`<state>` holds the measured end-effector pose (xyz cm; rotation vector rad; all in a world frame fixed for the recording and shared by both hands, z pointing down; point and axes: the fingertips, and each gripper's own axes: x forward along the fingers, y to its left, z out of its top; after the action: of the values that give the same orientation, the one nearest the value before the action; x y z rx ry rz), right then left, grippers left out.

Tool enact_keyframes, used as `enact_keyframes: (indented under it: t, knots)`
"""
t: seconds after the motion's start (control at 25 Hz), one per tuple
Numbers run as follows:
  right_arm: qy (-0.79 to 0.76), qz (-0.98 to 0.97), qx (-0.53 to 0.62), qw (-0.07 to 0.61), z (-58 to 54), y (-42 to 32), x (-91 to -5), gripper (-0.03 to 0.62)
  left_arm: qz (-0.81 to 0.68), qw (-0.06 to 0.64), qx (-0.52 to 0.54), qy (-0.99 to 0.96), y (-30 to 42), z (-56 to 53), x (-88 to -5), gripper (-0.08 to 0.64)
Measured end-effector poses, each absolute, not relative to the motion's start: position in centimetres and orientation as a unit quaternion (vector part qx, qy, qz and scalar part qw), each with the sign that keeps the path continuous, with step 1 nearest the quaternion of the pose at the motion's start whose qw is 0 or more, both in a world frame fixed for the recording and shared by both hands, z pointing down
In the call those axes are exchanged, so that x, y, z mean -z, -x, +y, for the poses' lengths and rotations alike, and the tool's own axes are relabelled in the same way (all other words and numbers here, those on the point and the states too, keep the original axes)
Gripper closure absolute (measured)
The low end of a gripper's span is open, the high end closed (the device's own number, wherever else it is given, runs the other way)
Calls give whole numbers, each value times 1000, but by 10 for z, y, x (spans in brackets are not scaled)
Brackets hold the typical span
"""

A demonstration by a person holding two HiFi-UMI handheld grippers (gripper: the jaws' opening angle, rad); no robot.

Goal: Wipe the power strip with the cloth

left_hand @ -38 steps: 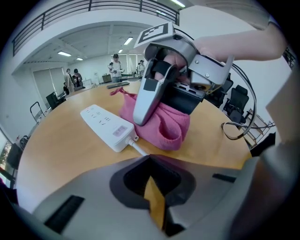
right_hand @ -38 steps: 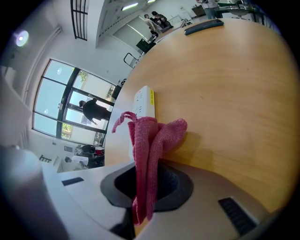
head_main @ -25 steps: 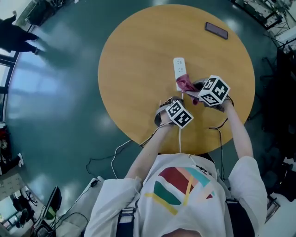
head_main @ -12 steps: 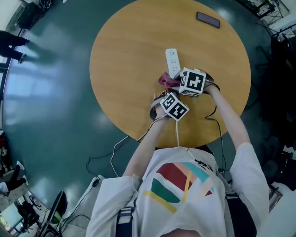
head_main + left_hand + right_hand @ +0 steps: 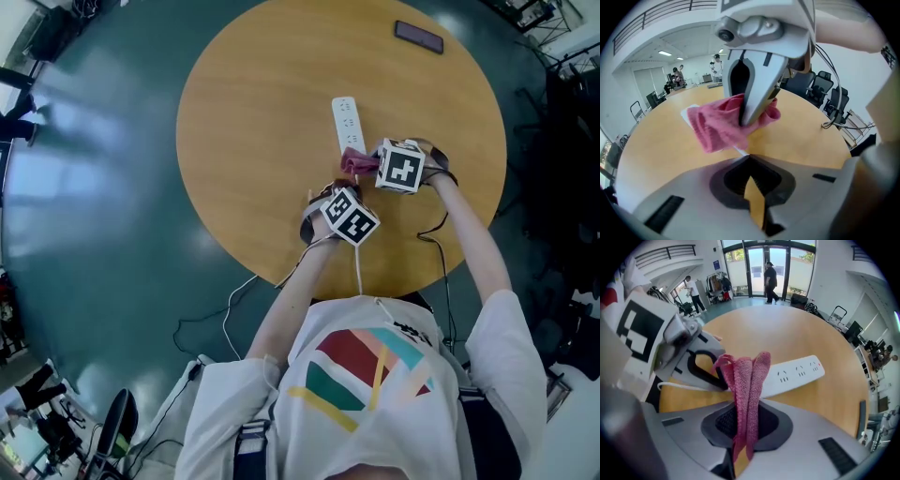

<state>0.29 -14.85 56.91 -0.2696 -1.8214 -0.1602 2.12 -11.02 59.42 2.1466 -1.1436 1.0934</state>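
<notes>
At a round table (image 5: 234, 141), my right gripper (image 5: 372, 164) is clamped on a bunched pink cloth (image 5: 746, 380), which hangs over the near end of the white strip (image 5: 345, 120). The strip lies flat near the table's middle, pointing away from me. My left gripper (image 5: 749, 161) sits just beside that end. Its 2 jaws are drawn close together with only a sliver of tabletop showing between them, and nothing is plainly gripped.

The step in hand looks like a wiping stroke near the strip's near end. To do it well I would:
- press the cloth's fold flat onto the top face;
- drag it along the full length over the sockets in 1 steady line;
- use the left gripper to pin the near end so the light strip does not skate across the wood.

The strip's near end is covered by the cloth and the left gripper, so I cannot tell whether the left jaws touch it. Its cord (image 5: 359, 272) drops past the table edge and is lost against my shirt. A dark slab (image 5: 419, 37) by the far rim is too small to identify.
</notes>
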Motion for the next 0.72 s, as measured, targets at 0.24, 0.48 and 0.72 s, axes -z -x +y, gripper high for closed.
enact_keyframes:
  t: [0.24,0.48,0.72]
  knots:
    - [96,-753,83,646,-172,-57,-581,552,-419,234,-405,-778,-21,-112,-600,518]
    - [158,-721,251,627,-177,-24,-541,552,-413,240,-394,-785,-22,-112,-598,518]
    - [294,-546,549,560,-193,28,-535,552,-418,244,-386,-785,-28,-112,-597,518]
